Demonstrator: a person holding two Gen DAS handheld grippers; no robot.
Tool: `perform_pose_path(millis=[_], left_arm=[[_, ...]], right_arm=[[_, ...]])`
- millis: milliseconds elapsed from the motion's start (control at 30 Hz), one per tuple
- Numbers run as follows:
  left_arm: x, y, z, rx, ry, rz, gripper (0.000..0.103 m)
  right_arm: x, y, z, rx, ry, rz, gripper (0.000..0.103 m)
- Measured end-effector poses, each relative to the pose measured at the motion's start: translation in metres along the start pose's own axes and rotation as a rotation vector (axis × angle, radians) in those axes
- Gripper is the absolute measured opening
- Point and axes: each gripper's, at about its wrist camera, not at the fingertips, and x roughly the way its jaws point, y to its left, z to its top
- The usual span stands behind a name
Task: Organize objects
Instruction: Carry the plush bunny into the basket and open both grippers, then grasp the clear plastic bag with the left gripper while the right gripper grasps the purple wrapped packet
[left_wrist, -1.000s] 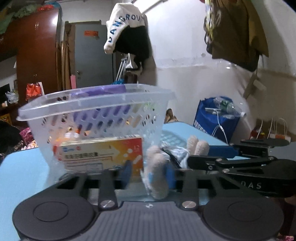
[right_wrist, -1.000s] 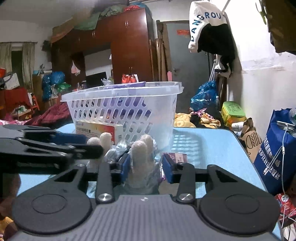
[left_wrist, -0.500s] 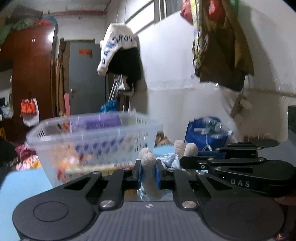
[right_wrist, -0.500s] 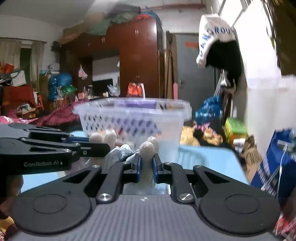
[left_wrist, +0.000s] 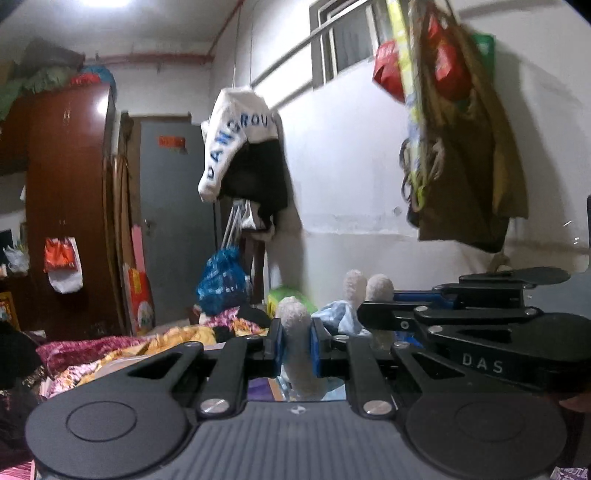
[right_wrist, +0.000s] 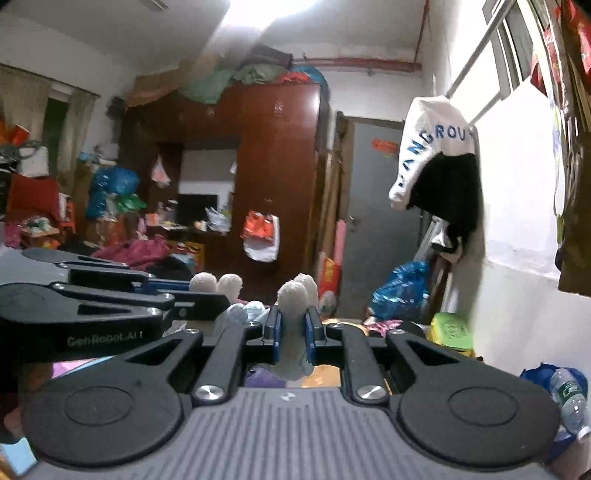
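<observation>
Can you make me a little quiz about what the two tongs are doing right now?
1. True or false: the left tongs are wide open.
2. What do the right tongs pinch? A) a fuzzy pale thing B) a spoon C) a banana
3. Fill in: the letters on the white cloth hanging by the wall are ___.

Key: 1. False, they are shut on the fuzzy pale thing too. 2. A. 3. Blue.
</observation>
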Motion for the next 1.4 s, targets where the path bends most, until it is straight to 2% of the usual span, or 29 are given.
perform_pose_path(millis=[133, 267, 300, 333, 367, 400, 433, 467, 500, 533, 567, 600, 667, 800, 933, 1033, 1200, 1333, 1400], left_arm=[[0.053, 0.016, -0.006, -0.051, 0.126, -0.002, 0.018], [0.078, 0.023, -0.016, -0.073, 0.187, -0.006, 0.019], [0.082, 0.022, -0.018, -0.056, 0.19, 0.012, 0.022], [0.085, 0.021, -0.021, -0.031, 0.196, 0.042, 0.032], [0.087, 0.021, -0.024, -0.016, 0.205, 0.088, 0.036], [0.088, 0.02, -0.027, -0.007, 0.21, 0.119, 0.045], [0.085, 0.021, -0.028, -0.004, 0.202, 0.133, 0.05], [0.079, 0.023, -0.029, -0.007, 0.18, 0.128, 0.054], [0.068, 0.026, -0.028, -0.018, 0.151, 0.12, 0.064], [0.052, 0.029, -0.03, -0.034, 0.116, 0.112, 0.08], [0.039, 0.029, -0.032, -0.04, 0.092, 0.103, 0.087], [0.024, 0.028, -0.034, -0.041, 0.066, 0.093, 0.092], [-0.004, 0.027, -0.043, -0.038, 0.044, 0.098, 0.095], [-0.042, 0.022, -0.07, -0.019, 0.036, 0.144, 0.099], [-0.068, 0.028, -0.109, -0.086, 0.054, 0.144, 0.103], [-0.072, 0.038, -0.135, -0.142, 0.092, 0.132, 0.103], [-0.051, 0.055, -0.16, -0.192, 0.226, 0.168, 0.103], [-0.048, 0.061, -0.17, -0.237, 0.241, 0.136, 0.101], [-0.048, 0.057, -0.174, -0.224, 0.25, 0.146, 0.099]], right_arm=[[0.043, -0.016, -0.008, 0.021, 0.092, -0.013, 0.015], [0.069, -0.023, -0.026, 0.051, 0.163, -0.009, 0.015], [0.074, -0.022, -0.03, 0.04, 0.171, -0.014, 0.016], [0.077, -0.021, -0.034, 0.037, 0.184, -0.023, 0.017], [0.081, -0.02, -0.038, 0.034, 0.204, -0.028, 0.022], [0.083, -0.02, -0.041, 0.026, 0.219, -0.041, 0.031], [0.081, -0.021, -0.043, 0.022, 0.222, -0.056, 0.039], [0.075, -0.023, -0.045, 0.027, 0.206, -0.066, 0.055], [0.065, -0.026, -0.047, 0.042, 0.176, -0.068, 0.073], [0.055, -0.03, -0.047, 0.054, 0.153, -0.07, 0.083], [0.042, -0.034, -0.049, 0.069, 0.118, -0.073, 0.102], [0.031, -0.038, -0.052, 0.081, 0.085, -0.075, 0.103], [0.013, -0.045, -0.057, 0.12, 0.068, -0.065, 0.103], [-0.013, -0.052, -0.088, 0.198, 0.101, -0.021, 0.103], [-0.021, -0.054, -0.127, 0.266, 0.167, 0.013, 0.103], [-0.014, -0.055, -0.149, 0.299, 0.225, 0.038, 0.103], [0.009, -0.059, -0.16, 0.325, 0.328, 0.021, 0.103], [0.011, -0.061, -0.165, 0.327, 0.342, 0.046, 0.102], [0.012, -0.058, -0.167, 0.303, 0.358, 0.041, 0.094]])
